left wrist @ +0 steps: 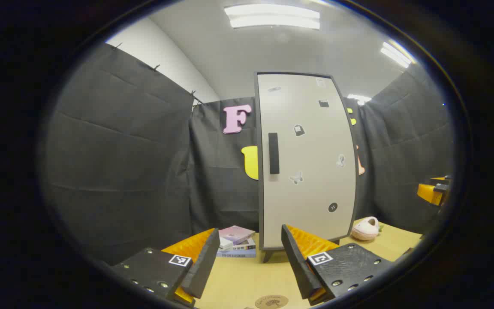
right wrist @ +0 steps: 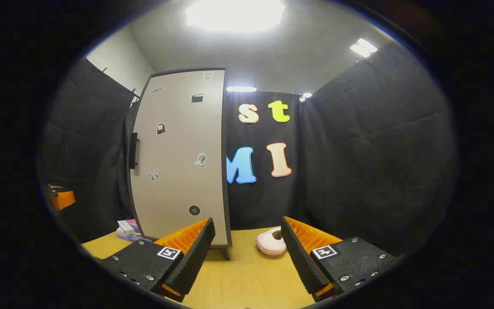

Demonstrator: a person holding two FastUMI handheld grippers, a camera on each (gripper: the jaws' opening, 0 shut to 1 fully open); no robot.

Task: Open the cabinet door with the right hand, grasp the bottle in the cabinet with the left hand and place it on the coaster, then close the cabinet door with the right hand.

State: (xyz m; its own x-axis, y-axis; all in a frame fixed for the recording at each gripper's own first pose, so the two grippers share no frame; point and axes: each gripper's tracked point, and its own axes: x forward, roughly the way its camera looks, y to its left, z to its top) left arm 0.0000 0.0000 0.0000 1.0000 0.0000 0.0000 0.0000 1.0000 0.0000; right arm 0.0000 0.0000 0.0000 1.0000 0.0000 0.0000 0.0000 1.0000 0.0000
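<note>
- Wooden tabletop carries a tall cabinet whose pale cabinet door stands closed at 12 o'clock in the left gripper view, its dark handle on the door's left edge.
- Left tongs: jaws wide apart, holding nothing.
- Round coaster lies at 6 o'clock, between the fingers.
- Stacked books sit left of the cabinet; a pink slipper sits right.
- Right tongs: jaws wide apart, empty, short of the door.
- Bottle: cannot tell; the door hides the interior.
</note>
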